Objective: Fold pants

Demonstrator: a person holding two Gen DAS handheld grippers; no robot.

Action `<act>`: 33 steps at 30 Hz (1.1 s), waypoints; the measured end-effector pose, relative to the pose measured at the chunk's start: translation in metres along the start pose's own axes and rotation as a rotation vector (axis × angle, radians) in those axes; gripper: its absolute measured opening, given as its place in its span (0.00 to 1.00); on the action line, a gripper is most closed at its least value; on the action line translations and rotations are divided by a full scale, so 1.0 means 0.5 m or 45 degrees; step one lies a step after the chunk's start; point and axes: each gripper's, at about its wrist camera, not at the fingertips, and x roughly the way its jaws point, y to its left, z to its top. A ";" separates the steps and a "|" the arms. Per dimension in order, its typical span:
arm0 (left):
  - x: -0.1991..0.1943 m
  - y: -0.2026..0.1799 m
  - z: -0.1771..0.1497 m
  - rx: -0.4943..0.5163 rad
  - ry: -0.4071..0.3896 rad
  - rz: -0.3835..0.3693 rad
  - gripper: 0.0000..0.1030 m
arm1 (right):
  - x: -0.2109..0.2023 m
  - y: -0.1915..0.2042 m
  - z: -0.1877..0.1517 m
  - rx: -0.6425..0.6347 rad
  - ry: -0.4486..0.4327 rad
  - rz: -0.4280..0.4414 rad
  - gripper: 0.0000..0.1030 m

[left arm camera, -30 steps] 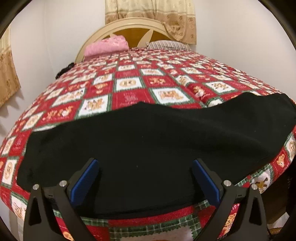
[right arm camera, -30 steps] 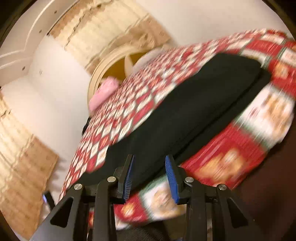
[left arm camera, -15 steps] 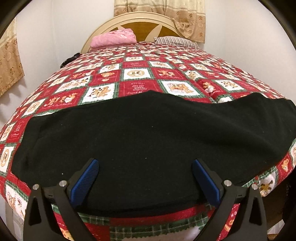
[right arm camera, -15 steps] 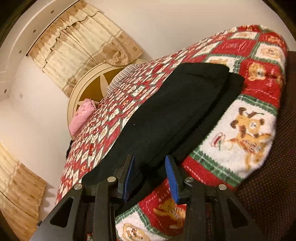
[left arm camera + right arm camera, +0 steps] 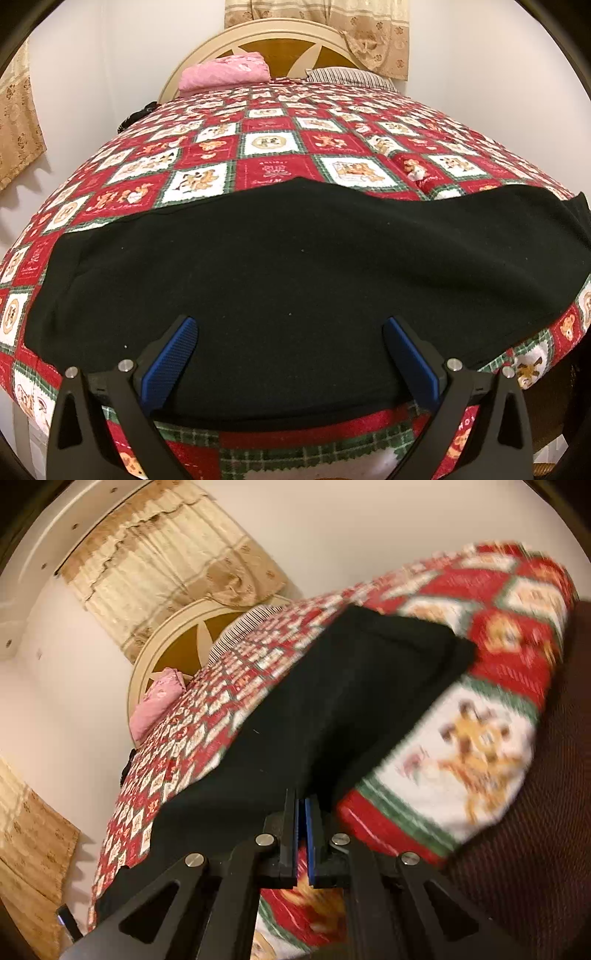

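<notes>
Your black pants [image 5: 288,280] lie flat across the near edge of the bed [image 5: 269,144], which has a red patchwork quilt, your right tool [image 5: 303,805] pinched shut on their near edge and your left tool [image 5: 290,354] gaping wide above them.

Black pants [image 5: 295,280] lie flat, spread lengthwise along the bed's near edge.

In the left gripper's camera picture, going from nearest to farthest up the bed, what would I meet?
Left gripper → black pants → red patchwork quilt → pink folded cloth → cream headboard → beige curtain.
</notes>
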 end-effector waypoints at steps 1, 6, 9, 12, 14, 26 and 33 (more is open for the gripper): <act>0.000 0.000 0.001 -0.001 0.002 -0.003 1.00 | -0.001 -0.003 -0.004 -0.006 -0.007 0.007 0.03; -0.007 -0.005 0.005 0.026 -0.003 0.003 1.00 | -0.009 -0.010 0.010 0.037 0.034 0.086 0.07; -0.013 -0.007 0.006 0.033 -0.014 0.000 1.00 | -0.054 -0.037 0.044 0.074 -0.090 0.072 0.08; -0.011 -0.011 0.008 0.028 -0.005 -0.009 1.00 | -0.081 -0.061 0.079 0.073 -0.184 -0.013 0.12; -0.011 -0.017 0.010 0.034 -0.001 -0.013 1.00 | -0.080 -0.066 0.101 0.018 -0.220 -0.076 0.12; -0.002 -0.018 0.014 0.010 0.029 0.003 1.00 | -0.031 -0.123 0.137 0.041 -0.205 -0.191 0.16; 0.001 -0.014 0.010 -0.004 0.032 0.009 1.00 | -0.035 -0.120 0.135 0.046 -0.206 -0.184 0.18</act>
